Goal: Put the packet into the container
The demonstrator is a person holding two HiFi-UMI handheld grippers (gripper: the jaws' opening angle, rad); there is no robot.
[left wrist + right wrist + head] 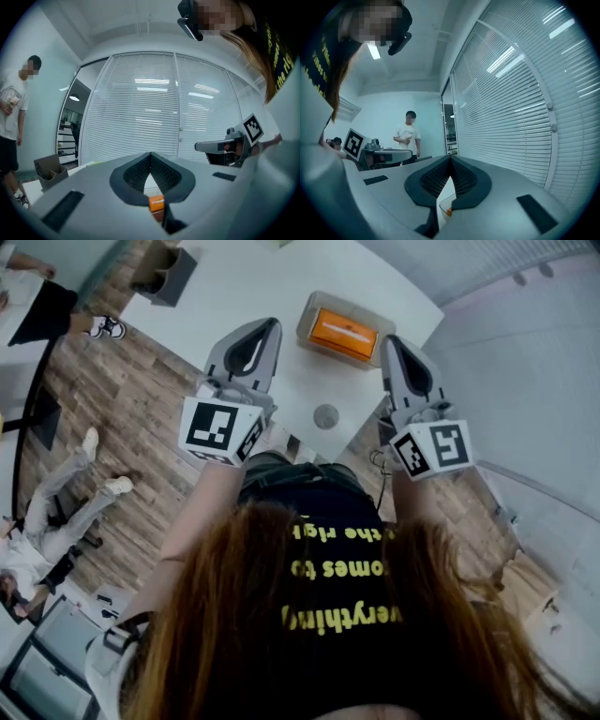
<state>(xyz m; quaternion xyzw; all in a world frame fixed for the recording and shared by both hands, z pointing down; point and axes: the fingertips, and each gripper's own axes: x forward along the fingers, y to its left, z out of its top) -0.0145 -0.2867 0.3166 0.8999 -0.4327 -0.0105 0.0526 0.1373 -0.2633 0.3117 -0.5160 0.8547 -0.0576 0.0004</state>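
Note:
An orange packet lies inside a clear rectangular container on the white table. My left gripper hovers just left of the container, shut with nothing held. My right gripper hovers just to its right, also shut and empty. In the left gripper view the jaws meet at their tips, and a bit of the orange packet shows through the gap below. The right gripper view has shut jaws with a corner of the container showing between them.
A small grey round disc sits in the table near its front edge. A dark organiser box stands at the table's far left corner. A person stands beyond the table, and window blinds close the room's far side.

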